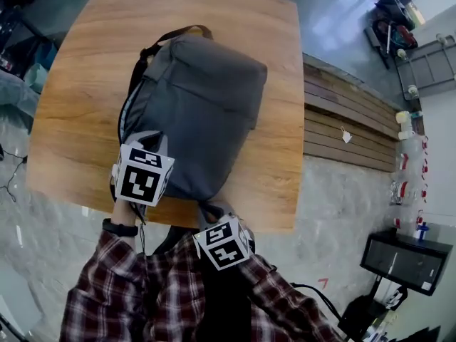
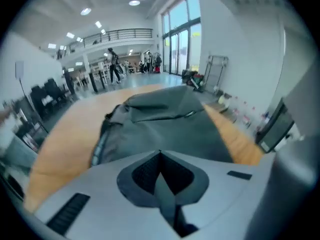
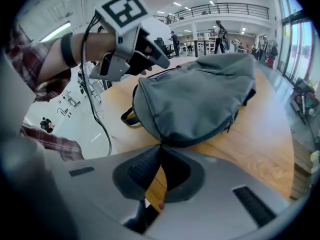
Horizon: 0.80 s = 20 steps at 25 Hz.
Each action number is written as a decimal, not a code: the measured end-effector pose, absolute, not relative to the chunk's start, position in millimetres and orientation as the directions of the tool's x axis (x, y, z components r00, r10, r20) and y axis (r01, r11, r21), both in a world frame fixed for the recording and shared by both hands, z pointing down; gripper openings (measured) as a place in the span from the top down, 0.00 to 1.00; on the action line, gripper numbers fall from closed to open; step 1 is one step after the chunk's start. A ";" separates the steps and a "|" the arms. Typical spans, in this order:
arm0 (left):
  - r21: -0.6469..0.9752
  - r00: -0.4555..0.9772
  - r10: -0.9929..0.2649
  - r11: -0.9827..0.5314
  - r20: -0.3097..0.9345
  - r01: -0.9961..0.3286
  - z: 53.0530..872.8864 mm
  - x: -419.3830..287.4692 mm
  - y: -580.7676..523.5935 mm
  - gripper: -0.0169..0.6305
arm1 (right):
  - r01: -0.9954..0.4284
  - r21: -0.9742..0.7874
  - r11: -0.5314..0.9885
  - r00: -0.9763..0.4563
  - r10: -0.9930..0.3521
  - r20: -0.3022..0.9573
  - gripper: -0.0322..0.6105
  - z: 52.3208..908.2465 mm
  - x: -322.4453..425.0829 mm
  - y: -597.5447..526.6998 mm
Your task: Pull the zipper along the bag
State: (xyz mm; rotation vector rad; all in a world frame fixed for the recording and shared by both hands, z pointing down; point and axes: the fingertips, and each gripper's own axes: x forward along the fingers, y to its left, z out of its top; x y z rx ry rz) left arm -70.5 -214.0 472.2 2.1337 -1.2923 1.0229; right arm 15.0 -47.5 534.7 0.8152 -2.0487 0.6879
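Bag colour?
The bag is plain grey; it shows best in the head view.

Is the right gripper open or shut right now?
Shut. In the right gripper view, the right gripper has its tips together at the end of the bag's zipper, seemingly pinching it.

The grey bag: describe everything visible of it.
The grey bag is a soft fabric backpack lying flat on the wooden table. Its dark straps and a brown-edged loop are at the far end. A zipper runs along its side seam. The left gripper is shut on a grey strip of the bag at its near left corner. The right gripper is shut on the zipper at its near end, apparently on the pull.
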 end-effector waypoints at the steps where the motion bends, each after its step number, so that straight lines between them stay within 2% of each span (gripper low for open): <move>1: 0.125 0.377 -0.519 -0.455 0.767 -0.881 473.5 -52.1 -203.8 0.96 | -0.737 -0.190 0.649 -0.476 -0.298 0.828 0.92 534.1 6.5 -47.3; 3: 0.314 0.493 -0.446 -0.417 0.747 -0.853 486.7 -25.4 -182.9 0.96 | -0.728 -0.199 0.656 -0.488 -0.292 0.823 0.92 532.9 -5.2 -48.2; 4: 0.350 0.510 -0.428 -0.400 0.746 -0.847 496.4 -19.4 -175.1 0.96 | -0.725 -0.199 0.659 -0.489 -0.290 0.823 0.92 532.7 -8.3 -48.9; 10: 0.272 0.474 -0.437 -0.448 0.764 -0.851 534.7 -20.4 -159.4 0.96 | -0.723 -0.157 0.672 -0.460 -0.300 0.836 0.92 536.6 2.8 -49.0; 20: 0.271 0.479 -0.404 -0.472 0.779 -0.839 540.0 -18.8 -156.3 0.96 | -0.685 0.020 0.728 -0.367 -0.370 0.853 0.92 531.3 57.7 -87.3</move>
